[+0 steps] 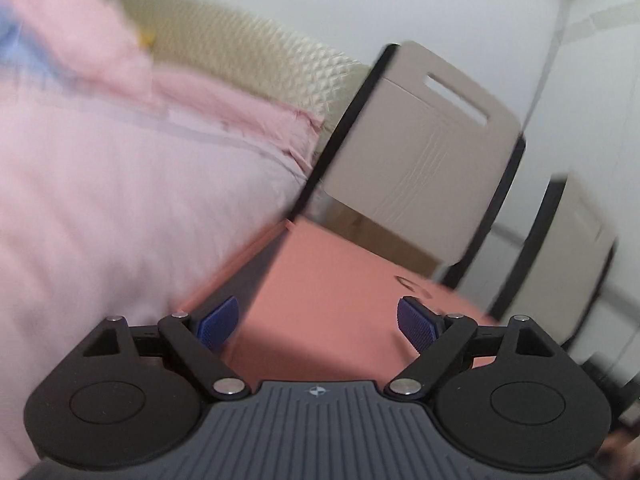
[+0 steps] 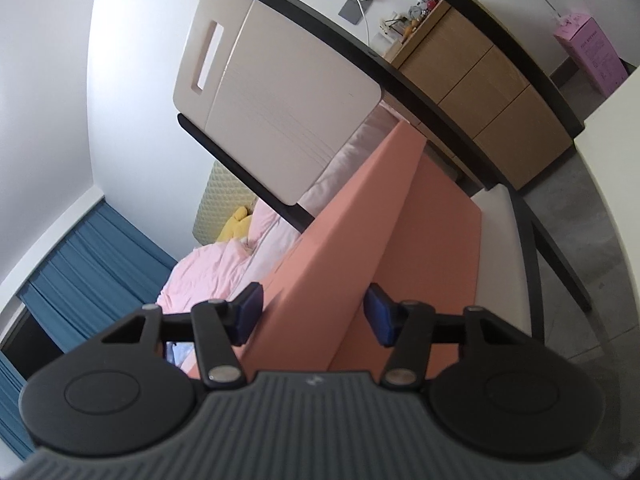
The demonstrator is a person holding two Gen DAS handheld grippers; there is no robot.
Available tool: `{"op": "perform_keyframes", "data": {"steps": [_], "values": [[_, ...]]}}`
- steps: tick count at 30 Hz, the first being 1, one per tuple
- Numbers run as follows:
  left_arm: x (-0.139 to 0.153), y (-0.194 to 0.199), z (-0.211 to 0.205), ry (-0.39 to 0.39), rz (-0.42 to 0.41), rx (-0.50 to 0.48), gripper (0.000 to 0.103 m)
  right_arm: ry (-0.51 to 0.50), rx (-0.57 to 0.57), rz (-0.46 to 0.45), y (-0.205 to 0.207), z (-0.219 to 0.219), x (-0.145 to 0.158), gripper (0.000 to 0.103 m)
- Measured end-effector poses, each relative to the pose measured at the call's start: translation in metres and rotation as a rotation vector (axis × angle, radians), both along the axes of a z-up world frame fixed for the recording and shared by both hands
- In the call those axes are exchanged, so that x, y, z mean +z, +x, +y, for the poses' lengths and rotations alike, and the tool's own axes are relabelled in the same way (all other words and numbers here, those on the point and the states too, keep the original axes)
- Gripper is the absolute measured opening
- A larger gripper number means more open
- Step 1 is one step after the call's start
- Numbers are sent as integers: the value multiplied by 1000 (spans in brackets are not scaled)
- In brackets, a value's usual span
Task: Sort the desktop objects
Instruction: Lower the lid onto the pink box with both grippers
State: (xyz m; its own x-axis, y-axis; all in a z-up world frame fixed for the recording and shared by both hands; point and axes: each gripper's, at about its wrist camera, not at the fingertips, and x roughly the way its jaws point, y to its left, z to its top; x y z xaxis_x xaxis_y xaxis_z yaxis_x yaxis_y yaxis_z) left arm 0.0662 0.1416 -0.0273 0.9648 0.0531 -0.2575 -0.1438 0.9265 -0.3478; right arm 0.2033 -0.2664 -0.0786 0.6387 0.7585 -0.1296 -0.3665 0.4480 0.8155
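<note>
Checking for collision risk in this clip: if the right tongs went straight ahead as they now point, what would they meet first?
Most likely the salmon-pink surface, whose raised edge runs between the open right tongs. Beyond it stands the beige chair back, though depth is unclear.

A salmon-pink tabletop stands beside a bed bearing pink bedding.

Left gripper spread wide, blue ribbed pads well apart with nothing between them, view blurred and tilted; right gripper likewise parted, blue pads apart and gripping nothing, linkage arms splayed outward, camera rolled steeply to one side.
</note>
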Motion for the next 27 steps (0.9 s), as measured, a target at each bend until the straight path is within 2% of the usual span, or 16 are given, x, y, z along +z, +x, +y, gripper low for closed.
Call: {"op": "perform_keyframes", "data": {"steps": [1,2,9,12,13,18,22,27], "values": [[3,1,-7,72,13,29,94,-14,-5,-4,-1,0,0,56],[3,0,-9,101,14,59,94,-21,-6,-6,-2,0,0,56],[-3,8,-9,116,-11,69,94,-66,-21,-23,-8,2,0,59],[-8,12,-12,133,8,61,94,-111,-59,-51,-13,3,5,70],[-9,10,-13,135,13,57,94,-123,-74,-64,-16,4,7,79],[-13,4,-14,127,16,61,94,-156,-72,-91,-27,5,12,79],[-14,3,-16,129,11,69,94,-270,-64,-166,-47,9,20,79],[-12,3,-18,129,9,77,94,-452,64,-277,-78,24,23,81]]}}
